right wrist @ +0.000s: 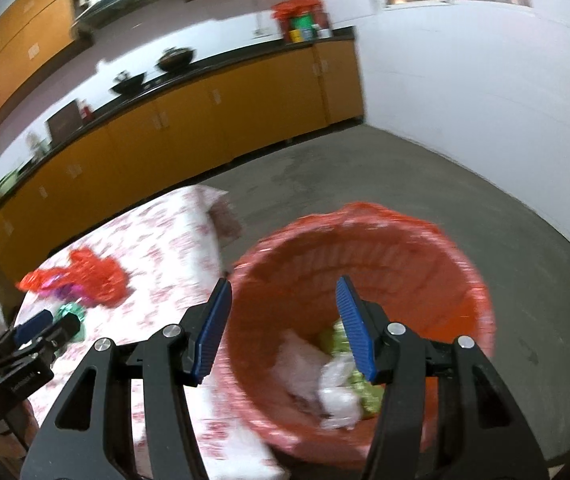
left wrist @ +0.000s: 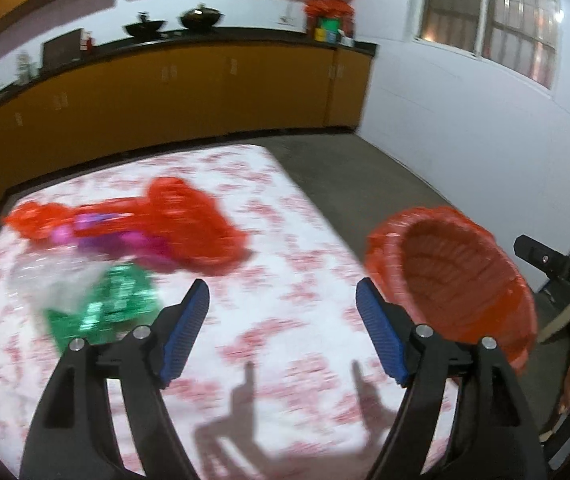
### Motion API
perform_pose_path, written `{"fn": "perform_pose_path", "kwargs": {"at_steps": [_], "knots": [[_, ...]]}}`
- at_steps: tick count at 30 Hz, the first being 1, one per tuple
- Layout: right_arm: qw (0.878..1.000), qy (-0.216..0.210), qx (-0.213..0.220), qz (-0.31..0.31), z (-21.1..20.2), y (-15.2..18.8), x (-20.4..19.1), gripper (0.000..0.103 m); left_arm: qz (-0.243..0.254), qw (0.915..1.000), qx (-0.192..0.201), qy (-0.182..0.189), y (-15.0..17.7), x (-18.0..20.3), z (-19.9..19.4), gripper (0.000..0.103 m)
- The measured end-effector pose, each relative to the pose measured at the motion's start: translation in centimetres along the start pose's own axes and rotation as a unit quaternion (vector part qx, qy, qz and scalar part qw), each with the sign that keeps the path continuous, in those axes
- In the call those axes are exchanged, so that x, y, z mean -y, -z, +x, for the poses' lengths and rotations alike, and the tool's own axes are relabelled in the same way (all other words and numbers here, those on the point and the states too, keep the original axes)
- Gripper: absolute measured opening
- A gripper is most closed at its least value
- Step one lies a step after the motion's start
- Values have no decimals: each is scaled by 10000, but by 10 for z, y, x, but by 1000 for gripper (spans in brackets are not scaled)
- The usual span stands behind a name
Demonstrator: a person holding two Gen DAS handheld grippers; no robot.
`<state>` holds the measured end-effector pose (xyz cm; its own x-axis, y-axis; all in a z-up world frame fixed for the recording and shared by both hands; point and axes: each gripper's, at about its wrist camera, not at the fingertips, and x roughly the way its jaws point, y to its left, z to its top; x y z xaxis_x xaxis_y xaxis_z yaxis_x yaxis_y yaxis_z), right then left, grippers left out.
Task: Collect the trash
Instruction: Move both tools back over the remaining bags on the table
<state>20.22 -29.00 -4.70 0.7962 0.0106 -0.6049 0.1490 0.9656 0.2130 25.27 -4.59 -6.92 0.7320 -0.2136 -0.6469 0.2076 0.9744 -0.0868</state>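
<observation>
Left wrist view first: the left gripper (left wrist: 283,300) hangs over the table (left wrist: 305,240) with its flowered cloth, jaws spread wide and nothing between the blue pads, only bare cloth and the gripper's own shadow. Beyond the bin (left wrist: 457,280), which stands just past the table's right edge, a red plastic bag (left wrist: 189,224) lies on the cloth with something pink and purple showing through it. Nearer the camera than that bag sits a green wrapper (left wrist: 113,308), beside a clear bit of plastic (left wrist: 49,280); blur hides the details. Only here does the bin's inside look empty, since the bottom is out of sight. The right gripper's black body pokes in at the far right edge. Open cloth runs between the wrapper and the bin.

Right wrist view now: the right gripper (right wrist: 283,312) hovers right over the bin (right wrist: 365,248), jaws about half apart, holding nothing. This view alone shows the bottom: white crumpled trash (right wrist: 337,388) and a yellow-green piece (right wrist: 333,338) lying in the red liner. Left of the bin, the table (right wrist: 165,240) edge nearly meets its rim; the red plastic bag (right wrist: 89,276) and green wrapper (right wrist: 70,312) sit well apart from it, with the left gripper (right wrist: 33,326) close by the wrapper. Right of the bin, bare grey floor (right wrist: 465,184) stretches to the white wall.
</observation>
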Motion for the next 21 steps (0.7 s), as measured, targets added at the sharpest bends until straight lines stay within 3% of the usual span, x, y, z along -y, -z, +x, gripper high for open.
{"fn": "perform_pose_path", "kwargs": {"at_steps": [6,11,21], "knots": [[9979,-375,-113,-521,15,4,-56,55,-225,9977,135,-628,15,-58,-24,78],[9938,-663,-217,-867,31,5,-102,55,-738,9915,151,-1064,27,-116,-39,80],[9811,-1070,-243,-1591,68,8,-183,56,-1402,9784,246,-1502,45,-186,-62,83]]}}
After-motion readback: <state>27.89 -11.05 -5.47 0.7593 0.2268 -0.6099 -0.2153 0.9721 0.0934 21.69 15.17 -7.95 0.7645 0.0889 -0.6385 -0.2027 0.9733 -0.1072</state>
